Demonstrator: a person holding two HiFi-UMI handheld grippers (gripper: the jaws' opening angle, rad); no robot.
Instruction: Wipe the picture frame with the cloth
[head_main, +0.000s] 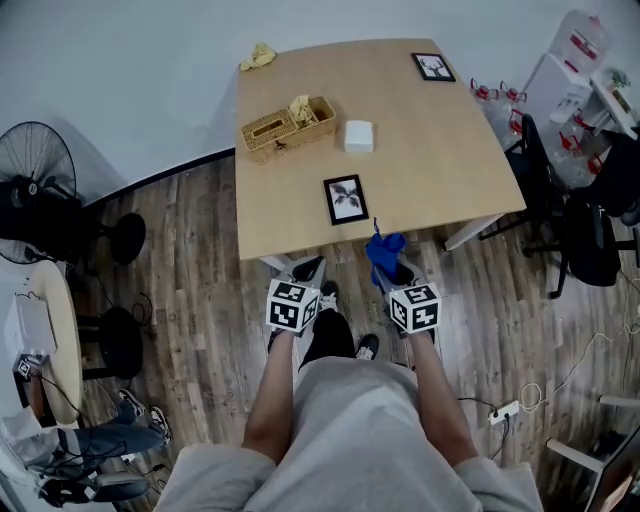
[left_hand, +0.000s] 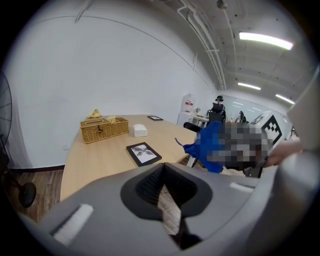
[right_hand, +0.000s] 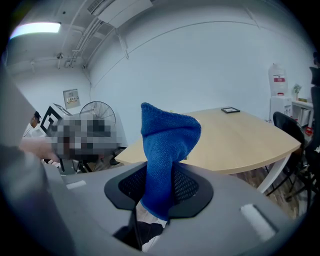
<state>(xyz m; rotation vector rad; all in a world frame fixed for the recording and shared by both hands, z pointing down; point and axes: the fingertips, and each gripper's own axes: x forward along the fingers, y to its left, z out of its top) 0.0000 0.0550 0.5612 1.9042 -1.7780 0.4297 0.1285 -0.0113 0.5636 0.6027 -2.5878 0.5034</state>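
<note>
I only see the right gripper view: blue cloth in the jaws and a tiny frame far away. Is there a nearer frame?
Observer: Yes. A black picture frame lies flat near the front edge of the table, just left of your blue cloth.
Operator: Is my other gripper holding something?
Observer: No. The left gripper has nothing between its jaws, which are together.
Operator: What's behind the frame?
Observer: A wicker basket and a white box.
</note>
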